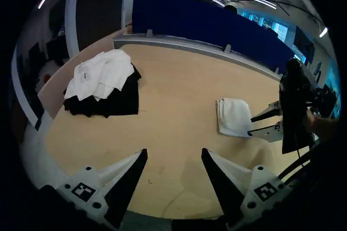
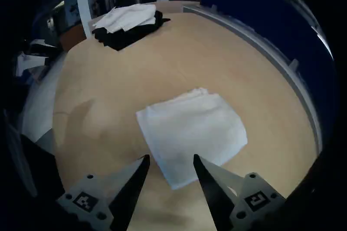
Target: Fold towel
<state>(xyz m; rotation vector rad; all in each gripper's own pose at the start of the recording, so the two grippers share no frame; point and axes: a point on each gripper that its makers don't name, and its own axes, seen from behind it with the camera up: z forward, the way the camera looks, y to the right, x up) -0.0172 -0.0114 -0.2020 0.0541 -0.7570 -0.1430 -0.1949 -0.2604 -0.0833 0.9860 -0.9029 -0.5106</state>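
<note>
A white towel (image 2: 193, 133) lies folded into a neat rectangle on the wooden table; in the left gripper view the same towel (image 1: 234, 117) sits at the right. My right gripper (image 2: 171, 158) hovers open just over the towel's near edge, nothing between its fingers. In the left gripper view that right gripper (image 1: 251, 126), held by a person's hand (image 1: 319, 123), points at the towel from the right. Over bare table, well left of the towel, my left gripper (image 1: 174, 151) stands open and holds nothing.
A pile of white and black cloths (image 1: 103, 86) lies at the table's far left, also seen as a pile (image 2: 128, 25) at the far end. A blue partition (image 1: 208, 25) with a grey rail runs along the table's back edge.
</note>
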